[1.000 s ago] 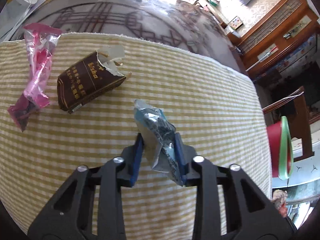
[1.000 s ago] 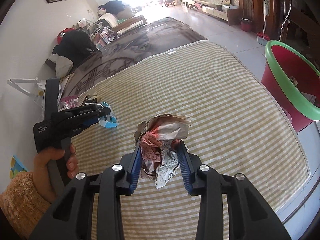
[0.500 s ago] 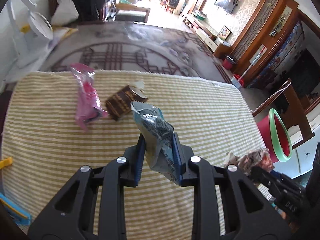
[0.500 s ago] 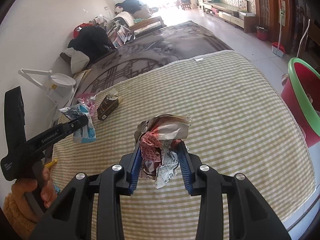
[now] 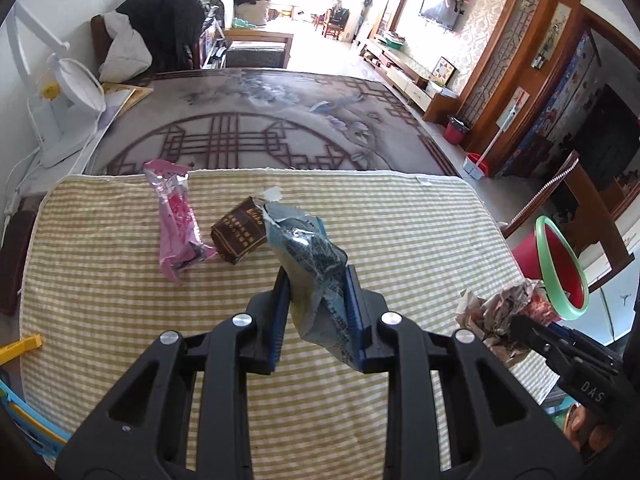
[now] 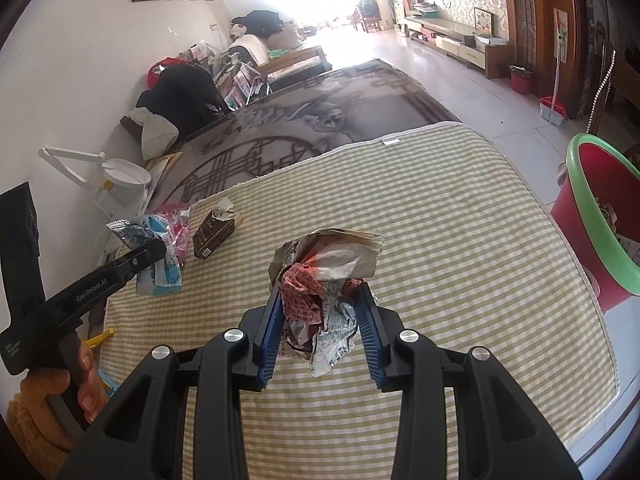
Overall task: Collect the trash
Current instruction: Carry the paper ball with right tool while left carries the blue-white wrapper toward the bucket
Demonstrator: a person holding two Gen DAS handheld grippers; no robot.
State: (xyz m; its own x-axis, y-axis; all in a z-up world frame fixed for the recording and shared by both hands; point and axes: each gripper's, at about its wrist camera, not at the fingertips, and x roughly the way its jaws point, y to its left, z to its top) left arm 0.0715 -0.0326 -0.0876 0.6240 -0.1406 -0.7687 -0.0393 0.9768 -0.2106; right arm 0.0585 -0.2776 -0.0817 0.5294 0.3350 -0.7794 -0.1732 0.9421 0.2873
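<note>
A: Count of trash pieces in view?

B: Four. One blue-and-silver wrapper [image 5: 316,276], one crumpled wad of paper [image 6: 324,288], one pink wrapper [image 5: 176,224], one dark brown carton [image 5: 240,232] with a torn top.

A: Held items?

B: Two. The left gripper [image 5: 316,312] has its blue pads closed narrowly on the blue-and-silver wrapper, which sticks up crumpled between them, lifted clear of the cloth. The right gripper [image 6: 320,328] is clamped on the paper wad, pads pressing both sides, with a printed scrap hanging below.

A: Loose items?

B: Two, both lying on the yellow-and-white checked cloth [image 5: 400,240] towards its far left corner. Pink wrapper and carton lie just beside each other; cannot tell if they touch.

A: Bins?

B: One red bin [image 6: 588,216] with a green rim, standing off the right edge of the cloth. Some scraps are visible inside.

A: Surroundings?

B: One cloth on one dark patterned tabletop [image 5: 256,120]. One white desk lamp [image 6: 116,176] at the table's left side. One yellow clip [image 5: 20,346] at the cloth's left edge. The person's left hand [image 6: 76,380] grips its tool's handle, with an orange fuzzy sleeve [image 6: 28,432] at the wrist.
</note>
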